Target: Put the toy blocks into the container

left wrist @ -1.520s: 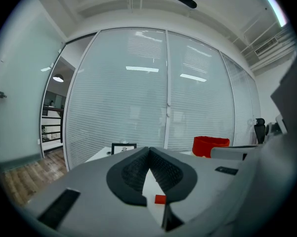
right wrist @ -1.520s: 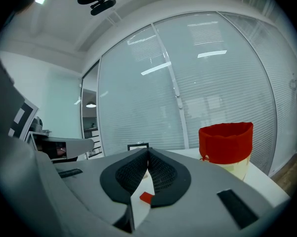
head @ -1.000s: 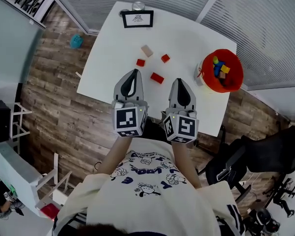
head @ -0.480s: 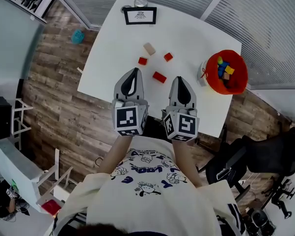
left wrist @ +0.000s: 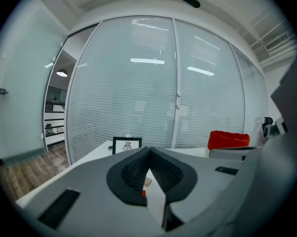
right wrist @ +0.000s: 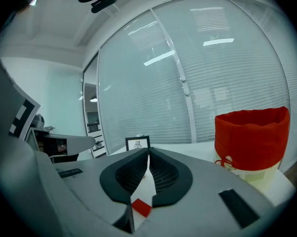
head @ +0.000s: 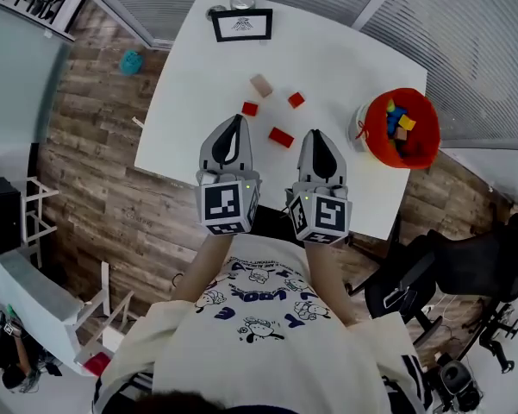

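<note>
Several toy blocks lie on the white table [head: 198, 76]: a beige block [head: 260, 85], two small red blocks [head: 250, 109] [head: 296, 100] and a longer red block [head: 281, 137]. The red container [head: 401, 128] stands at the table's right edge with coloured blocks inside. My left gripper [head: 235, 121] hovers shut and empty just left of the longer red block. My right gripper [head: 315, 134] hovers shut and empty just right of it. In the right gripper view the red block [right wrist: 141, 207] shows below the closed jaws, with the container [right wrist: 252, 137] to the right.
A framed picture [head: 241, 25] and a metal can [head: 242, 1] stand at the table's far edge. Wooden floor surrounds the table, a black office chair [head: 452, 274] stands at the right, and glass walls with blinds lie beyond.
Both grippers have sunk a little toward the table, side by side, still shut. The blocks and the container have not moved.
</note>
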Motion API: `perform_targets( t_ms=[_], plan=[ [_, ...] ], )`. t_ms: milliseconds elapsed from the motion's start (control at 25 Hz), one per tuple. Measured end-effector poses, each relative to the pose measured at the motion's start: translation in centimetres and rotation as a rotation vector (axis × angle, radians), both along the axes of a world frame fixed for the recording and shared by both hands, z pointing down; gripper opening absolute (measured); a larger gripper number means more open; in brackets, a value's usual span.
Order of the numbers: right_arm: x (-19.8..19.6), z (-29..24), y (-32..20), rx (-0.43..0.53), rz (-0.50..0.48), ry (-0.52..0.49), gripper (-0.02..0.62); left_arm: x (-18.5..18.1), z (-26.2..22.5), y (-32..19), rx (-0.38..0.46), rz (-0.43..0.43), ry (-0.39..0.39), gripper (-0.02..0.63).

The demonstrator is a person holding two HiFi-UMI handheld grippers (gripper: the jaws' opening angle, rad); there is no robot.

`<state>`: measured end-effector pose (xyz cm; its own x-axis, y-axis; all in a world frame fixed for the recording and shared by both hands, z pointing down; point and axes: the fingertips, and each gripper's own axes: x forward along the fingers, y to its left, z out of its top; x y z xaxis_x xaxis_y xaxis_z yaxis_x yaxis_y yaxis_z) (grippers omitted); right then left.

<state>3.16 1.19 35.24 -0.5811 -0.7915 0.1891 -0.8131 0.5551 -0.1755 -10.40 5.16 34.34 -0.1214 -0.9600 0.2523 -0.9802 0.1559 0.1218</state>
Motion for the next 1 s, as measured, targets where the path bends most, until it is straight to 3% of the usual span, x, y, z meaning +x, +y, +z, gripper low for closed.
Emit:
perform_targets(
  t_ms=[1000],
  plan=[
    [-1.5,4.8,-2.1,-0.125,0.004,0.074,0.028,-1.4,4.1,-2.8,-0.114,0.041,0.042,0.031]
  ],
)
